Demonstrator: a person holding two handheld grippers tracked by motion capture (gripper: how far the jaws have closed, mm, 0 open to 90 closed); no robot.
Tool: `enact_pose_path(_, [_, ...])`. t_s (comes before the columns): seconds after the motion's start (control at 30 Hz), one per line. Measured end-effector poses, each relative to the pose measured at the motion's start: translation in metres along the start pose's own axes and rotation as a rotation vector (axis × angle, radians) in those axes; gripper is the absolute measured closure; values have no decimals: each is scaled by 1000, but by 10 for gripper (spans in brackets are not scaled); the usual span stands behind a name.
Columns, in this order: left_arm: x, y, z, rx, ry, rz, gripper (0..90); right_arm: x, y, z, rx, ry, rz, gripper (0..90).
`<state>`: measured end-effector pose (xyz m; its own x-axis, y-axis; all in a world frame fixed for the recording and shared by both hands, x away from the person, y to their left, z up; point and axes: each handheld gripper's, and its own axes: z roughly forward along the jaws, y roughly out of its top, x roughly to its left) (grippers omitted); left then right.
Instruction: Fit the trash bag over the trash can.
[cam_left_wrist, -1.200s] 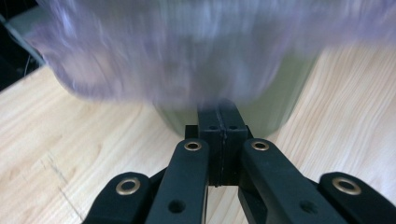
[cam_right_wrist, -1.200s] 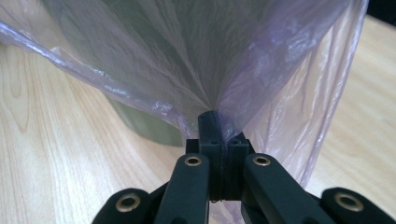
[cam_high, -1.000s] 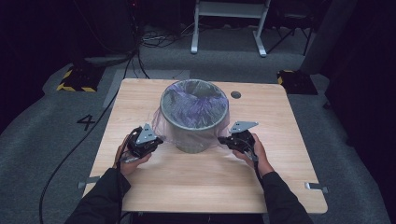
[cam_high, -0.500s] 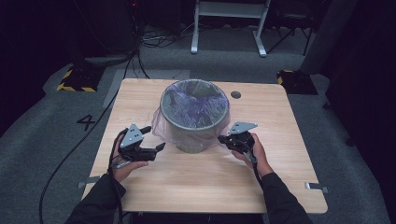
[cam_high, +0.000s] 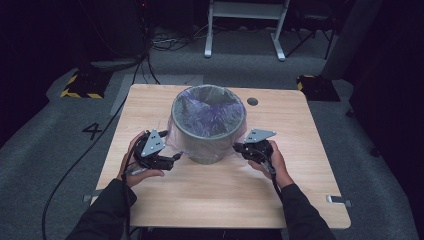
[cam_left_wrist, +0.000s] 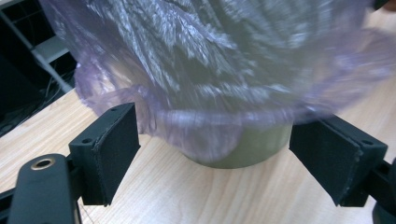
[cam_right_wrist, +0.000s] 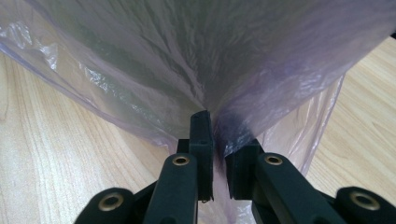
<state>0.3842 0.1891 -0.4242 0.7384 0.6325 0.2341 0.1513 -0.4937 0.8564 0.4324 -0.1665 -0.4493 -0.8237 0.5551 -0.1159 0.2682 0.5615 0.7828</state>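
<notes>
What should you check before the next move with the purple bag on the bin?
1. Right gripper pinching the bag: ok, jaws nearly closed on the plastic, though they have just been opening slightly.
2. Left gripper free of the bag: ok, jaws have just opened wide, with the bag's hem hanging between them and no pad pressing it.
3. Bin upright on the table: ok.
4. Bag folded over the whole rim: cannot tell, far side unclear.
5. Bag untorn: cannot tell.

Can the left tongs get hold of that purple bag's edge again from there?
Probably yes: the left tongs stand open facing the bag's hanging hem, with nothing between them and it.
</notes>
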Motion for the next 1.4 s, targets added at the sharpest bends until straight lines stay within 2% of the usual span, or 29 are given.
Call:
enact_pose_path(0.03, [0, 1, 3, 14, 14, 18, 163, 0, 0, 0, 1, -2, -3, 828])
enact_pose_path(0.07, [-1, 2, 4, 26, 36, 47, 267, 1, 1, 0, 0, -5, -10, 828])
enact_pose_path(0.1, [-1, 2, 5, 25, 47, 59, 398, 1, 2, 0, -1, -8, -9, 828])
enact_pose_path(0.13, [0, 3, 5, 19, 40, 56, 436, 1, 2, -1, -3, -9, -8, 828])
enact_pose_path(0.2, [4, 3, 4, 7, 45, 41, 646, 1, 2, -2, -8, -10, -5, 828])
enact_pose_path(0.23, [5, 3, 3, -2, 45, 38, 695, 1, 2, -2, -8, -12, -6, 829])
enact_pose_path(0.3, [8, 2, 1, -27, 54, 28, 895, 1, 2, -3, -11, -14, -7, 831])
enact_pose_path(0.33, [8, 2, 0, -27, 49, 25, 897, 1, 2, -3, -13, -16, -5, 833])
enact_pose_path(0.57, [5, -9, 10, 63, 23, 48, 899, -2, -4, -1, 5, -5, 18, 851])
enact_pose_path(0.8, [6, -23, 18, 113, -1, 29, 899, -7, -11, 9, 55, 15, 52, 892])
enact_pose_path(0.93, [7, -34, 27, 158, 1, 19, 898, -10, -14, 13, 82, 23, 62, 900])
enact_pose_path(1.1, [9, -39, 29, 164, -11, -11, 899, -11, -17, 18, 111, 27, 72, 900])
enact_pose_path(1.23, [8, -46, 37, 202, -21, -15, 898, -12, -19, 23, 141, 23, 76, 900])
enact_pose_path(1.4, [6, -48, 39, 202, -16, -26, 898, -15, -22, 24, 153, 19, 100, 900])
